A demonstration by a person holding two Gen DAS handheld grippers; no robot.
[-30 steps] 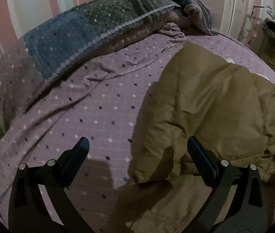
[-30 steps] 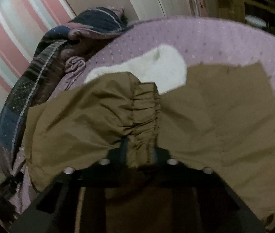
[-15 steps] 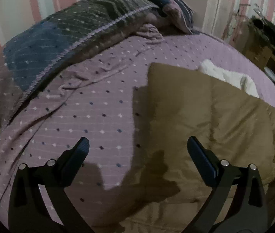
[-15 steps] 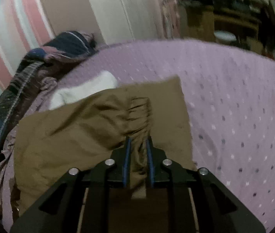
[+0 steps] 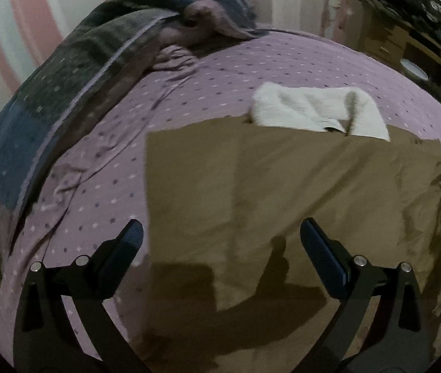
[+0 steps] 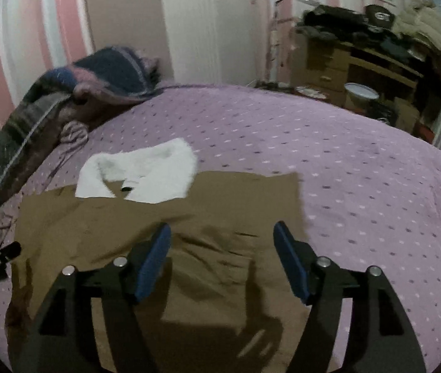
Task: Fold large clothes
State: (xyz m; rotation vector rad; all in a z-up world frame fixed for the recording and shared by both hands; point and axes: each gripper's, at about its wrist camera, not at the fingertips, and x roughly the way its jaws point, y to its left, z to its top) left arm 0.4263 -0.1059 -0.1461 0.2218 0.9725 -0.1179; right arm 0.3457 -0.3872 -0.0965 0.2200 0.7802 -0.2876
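Left gripper [image 5: 220, 242] is spread wide, holding nothing, above the near left part of the brown jacket [image 5: 282, 192]. Jacket lies flat on the purple dotted bed sheet [image 5: 111, 161], left edge straight, white fleece collar [image 5: 317, 112] at the far end. Right side of the jacket is rumpled and shadowed. A dark patchwork blanket [image 5: 65, 93] is heaped along the far left of the bed; bare sheet lies between it and the jacket.

Right gripper [image 6: 220, 245] is also wide and holding nothing, over the jacket's [image 6: 205, 248] middle. Only this view shows the broad bare sheet [image 6: 360, 171] to the jacket's right, plus a cluttered wooden shelf [image 6: 360, 62] and a striped wall [image 6: 34, 31] beyond the bed. Collar [image 6: 146, 171] sits far left.
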